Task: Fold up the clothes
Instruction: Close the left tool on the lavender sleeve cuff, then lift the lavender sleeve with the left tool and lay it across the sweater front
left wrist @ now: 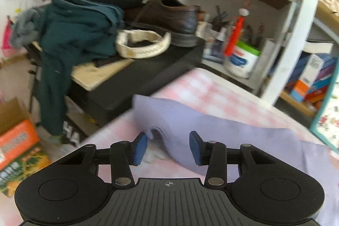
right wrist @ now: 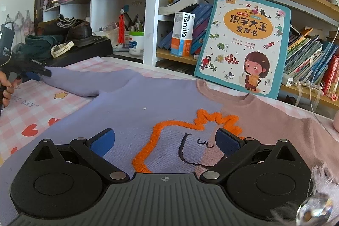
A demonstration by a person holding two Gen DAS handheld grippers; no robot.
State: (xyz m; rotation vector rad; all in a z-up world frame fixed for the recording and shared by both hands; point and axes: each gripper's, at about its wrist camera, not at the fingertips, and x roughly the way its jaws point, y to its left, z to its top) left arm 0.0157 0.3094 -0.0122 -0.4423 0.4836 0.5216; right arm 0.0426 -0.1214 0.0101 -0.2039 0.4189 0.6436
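A child's sweater (right wrist: 148, 103), half lavender and half dusty pink with an orange outlined figure, lies flat and face up on a pink checked tablecloth (right wrist: 31, 107). Its lavender left sleeve (left wrist: 190, 118) stretches out to the side. My left gripper (left wrist: 167, 146) is open at the sleeve's cuff, its blue pads (left wrist: 139, 147) on either side of the cuff end; it also shows at the far left of the right wrist view (right wrist: 36, 75). My right gripper (right wrist: 165, 141) is open and empty, just above the sweater's chest.
A large children's book (right wrist: 241, 43) leans on the bookshelf behind the collar. A black box (left wrist: 148, 69) with a brown shoe (left wrist: 169, 16), teal clothes (left wrist: 78, 31) and a cream band stands past the table's left end. Cardboard boxes (left wrist: 19, 145) sit on the floor.
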